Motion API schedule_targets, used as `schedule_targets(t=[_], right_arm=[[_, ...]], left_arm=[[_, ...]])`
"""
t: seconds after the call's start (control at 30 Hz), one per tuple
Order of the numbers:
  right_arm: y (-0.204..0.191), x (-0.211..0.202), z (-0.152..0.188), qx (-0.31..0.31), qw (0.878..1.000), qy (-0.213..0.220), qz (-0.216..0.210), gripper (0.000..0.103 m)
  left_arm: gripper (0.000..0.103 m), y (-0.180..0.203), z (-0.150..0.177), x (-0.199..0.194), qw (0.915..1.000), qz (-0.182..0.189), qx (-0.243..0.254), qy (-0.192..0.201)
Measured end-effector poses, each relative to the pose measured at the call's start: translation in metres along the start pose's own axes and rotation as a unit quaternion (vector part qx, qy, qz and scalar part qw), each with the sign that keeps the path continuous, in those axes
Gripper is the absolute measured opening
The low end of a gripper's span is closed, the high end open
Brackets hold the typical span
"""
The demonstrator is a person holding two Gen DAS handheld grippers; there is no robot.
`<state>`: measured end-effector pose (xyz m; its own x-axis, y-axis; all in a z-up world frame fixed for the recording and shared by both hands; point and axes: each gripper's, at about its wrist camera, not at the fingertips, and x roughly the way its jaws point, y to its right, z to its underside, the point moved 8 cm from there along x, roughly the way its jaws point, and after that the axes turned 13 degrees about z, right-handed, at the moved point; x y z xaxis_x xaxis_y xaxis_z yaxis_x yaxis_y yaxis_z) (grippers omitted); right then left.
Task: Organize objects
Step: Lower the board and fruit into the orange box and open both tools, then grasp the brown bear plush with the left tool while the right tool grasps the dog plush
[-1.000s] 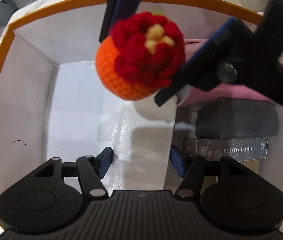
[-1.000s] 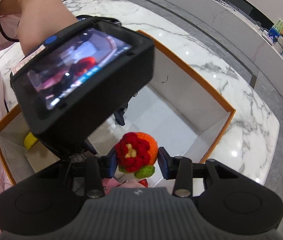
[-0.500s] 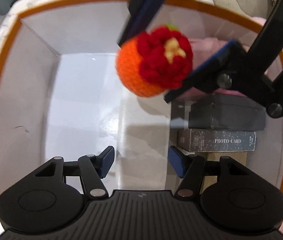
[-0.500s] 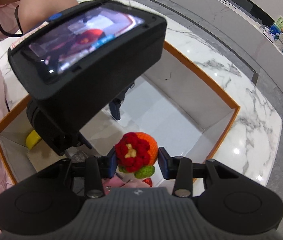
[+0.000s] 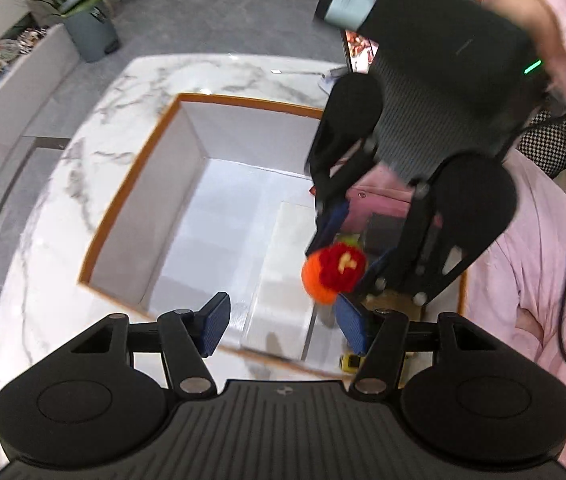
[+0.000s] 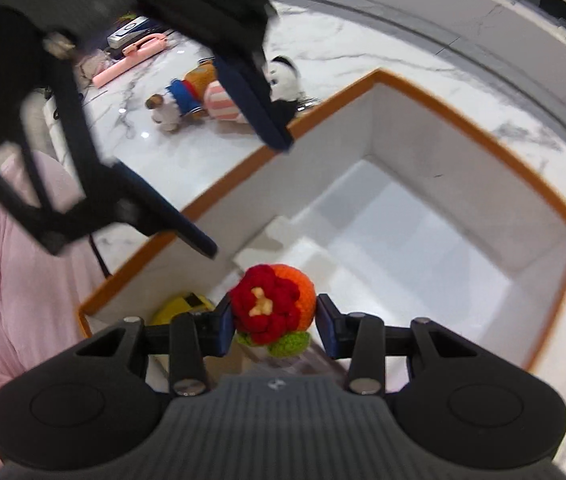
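Note:
A crocheted orange ball with a red flower (image 6: 273, 307) and green leaves sits between the pads of my right gripper (image 6: 275, 322), which is shut on it over the white box with an orange rim (image 6: 479, 136). In the left wrist view the same ball (image 5: 333, 268) hangs in the right gripper (image 5: 347, 248) above the box's right side. My left gripper (image 5: 283, 324) is open and empty, held above the box's near rim (image 5: 123, 200). From the right wrist view the left gripper (image 6: 243, 160) is at the upper left, jaws apart.
The box stands on a white marble table (image 5: 43, 280). Inside its right part lie a pink item (image 5: 379, 200) and a yellow object (image 6: 181, 306). Plush toys (image 6: 203, 96) and a pink case (image 6: 131, 60) lie on the table beyond the box.
My left gripper has pulled up and back out of the box, so the whole box and table now show. The right gripper still holds the crocheted ball over the box.

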<state>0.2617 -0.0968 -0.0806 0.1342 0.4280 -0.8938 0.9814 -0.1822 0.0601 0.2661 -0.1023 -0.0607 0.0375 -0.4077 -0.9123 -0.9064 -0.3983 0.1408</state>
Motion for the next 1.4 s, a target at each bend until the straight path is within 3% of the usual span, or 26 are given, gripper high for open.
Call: schedule_targets(t=[0.07,0.1,0.33,0.4,0.57,0.7,0.93,1.07,1.23,1.4], right_arm=[[-0.007,0.01,-0.001,-0.001,1.0,-0.007,-0.01,0.044],[-0.01,0.015,-0.001,-0.001,1.0,-0.014,-0.012,0.044],[-0.026,0.034,0.003,0.007,0.999,-0.042,-0.01,0.045],[-0.027,0.037,0.003,0.009,0.999,-0.042,-0.01,0.046],[-0.03,0.041,-0.001,0.013,0.999,-0.05,-0.01,0.047],[-0.029,0.036,0.0,0.016,0.998,-0.054,-0.012,0.055],[-0.035,0.024,-0.007,0.012,0.999,-0.048,0.004,0.055],[-0.037,-0.002,-0.018,0.005,0.999,-0.023,0.024,0.054],[-0.045,-0.036,-0.047,-0.01,0.998,0.032,0.047,0.054],[-0.059,-0.043,-0.078,-0.01,0.997,0.063,0.053,0.054]], left_arm=[[0.069,0.002,0.001,-0.004,0.9999,-0.007,-0.005,0.007],[0.069,0.02,0.002,-0.004,0.9999,-0.009,-0.006,0.01],[0.069,0.014,0.004,0.002,0.9996,-0.014,-0.013,0.022],[0.069,0.03,0.023,-0.022,0.9994,-0.014,-0.015,0.028],[0.069,0.033,0.031,-0.025,0.9987,-0.011,-0.031,0.038],[0.069,0.033,0.037,-0.03,0.9978,-0.01,-0.045,0.048],[0.069,0.036,0.054,-0.044,0.9963,-0.028,-0.064,0.051],[0.069,0.036,0.073,-0.06,0.9938,-0.046,-0.083,0.057],[0.069,0.029,0.108,-0.088,0.9854,-0.09,-0.128,0.067],[0.069,0.01,0.147,-0.107,0.9664,-0.147,-0.199,0.071]])
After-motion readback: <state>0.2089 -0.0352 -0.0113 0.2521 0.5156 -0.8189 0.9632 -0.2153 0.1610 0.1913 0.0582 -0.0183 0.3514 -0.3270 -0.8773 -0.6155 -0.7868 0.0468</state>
